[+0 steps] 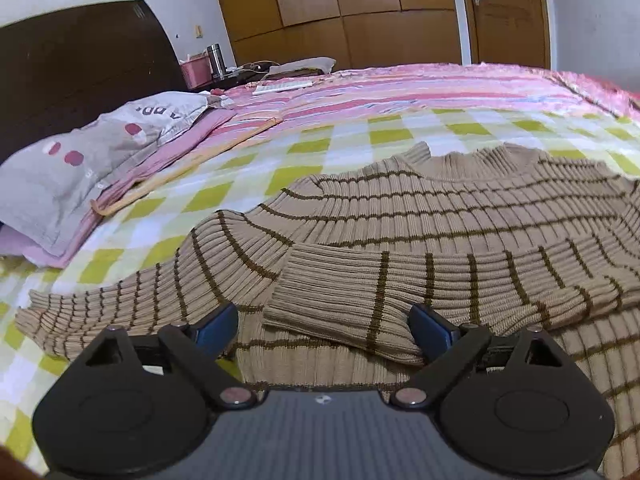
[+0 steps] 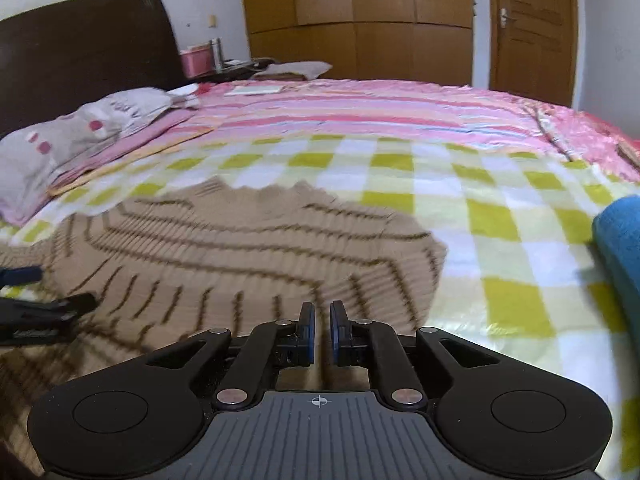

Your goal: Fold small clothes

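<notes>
1. where the beige ribbed knit sweater with thin brown stripes (image 1: 420,216) lies spread on the green-and-white checked blanket (image 1: 352,140), its neckline points away toward the far side of the bed and one sleeve is folded across the body, cuff toward the left.
2. left gripper (image 1: 324,326) sits low over the sweater, jaws wide apart; the folded sleeve's cuff lies between the blue pads, not pinched.
3. right gripper (image 2: 322,334) hovers above the sweater's lower right part, jaws nearly together with a thin gap; no fabric seen between the pads.
4. a grey pillow with pink dots (image 1: 88,164) lies at left by the dark wooden headboard (image 1: 80,60).
5. a blue rolled cloth (image 2: 620,240) lies on the blanket, right edge of right view, apart from the sweater.
</notes>
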`<action>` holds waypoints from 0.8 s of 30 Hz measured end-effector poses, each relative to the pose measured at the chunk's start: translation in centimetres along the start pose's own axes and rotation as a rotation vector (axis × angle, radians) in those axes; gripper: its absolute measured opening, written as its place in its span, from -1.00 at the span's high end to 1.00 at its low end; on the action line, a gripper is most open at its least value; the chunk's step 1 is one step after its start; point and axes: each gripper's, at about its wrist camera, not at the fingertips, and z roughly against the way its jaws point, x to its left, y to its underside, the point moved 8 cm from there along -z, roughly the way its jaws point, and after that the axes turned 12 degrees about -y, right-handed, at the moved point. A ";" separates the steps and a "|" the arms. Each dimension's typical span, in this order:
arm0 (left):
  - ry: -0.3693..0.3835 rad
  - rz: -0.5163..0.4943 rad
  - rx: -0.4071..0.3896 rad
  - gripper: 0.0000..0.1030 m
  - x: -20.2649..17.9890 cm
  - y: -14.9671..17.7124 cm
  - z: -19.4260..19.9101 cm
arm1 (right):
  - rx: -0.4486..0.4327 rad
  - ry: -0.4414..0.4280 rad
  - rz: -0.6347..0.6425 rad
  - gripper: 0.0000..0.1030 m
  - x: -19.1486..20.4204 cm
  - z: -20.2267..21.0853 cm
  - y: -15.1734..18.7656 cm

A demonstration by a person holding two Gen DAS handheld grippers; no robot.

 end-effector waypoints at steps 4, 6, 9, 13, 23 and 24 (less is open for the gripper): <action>-0.006 0.012 0.044 -0.87 0.1 -0.4 -0.1 | 0.070 0.029 -0.002 0.79 -0.1 -1.1 1.4; -0.014 0.017 0.035 -0.86 0.6 -0.5 0.6 | 0.049 0.017 -0.018 0.77 0.3 -0.2 1.1; -0.028 -0.004 0.057 -0.87 0.8 0.0 1.0 | 0.055 -0.011 -0.022 0.72 1.0 0.2 1.7; -0.049 0.014 0.068 -0.85 1.8 0.4 2.4 | 0.055 0.026 0.021 0.72 1.7 0.6 2.0; -0.052 0.185 0.107 -0.84 7.6 2.2 4.0 | 0.009 -0.027 -0.014 0.70 3.7 3.8 2.1; -0.054 0.195 0.106 -0.84 8.1 2.6 3.9 | 0.008 -0.039 -0.022 0.70 4.1 3.9 2.0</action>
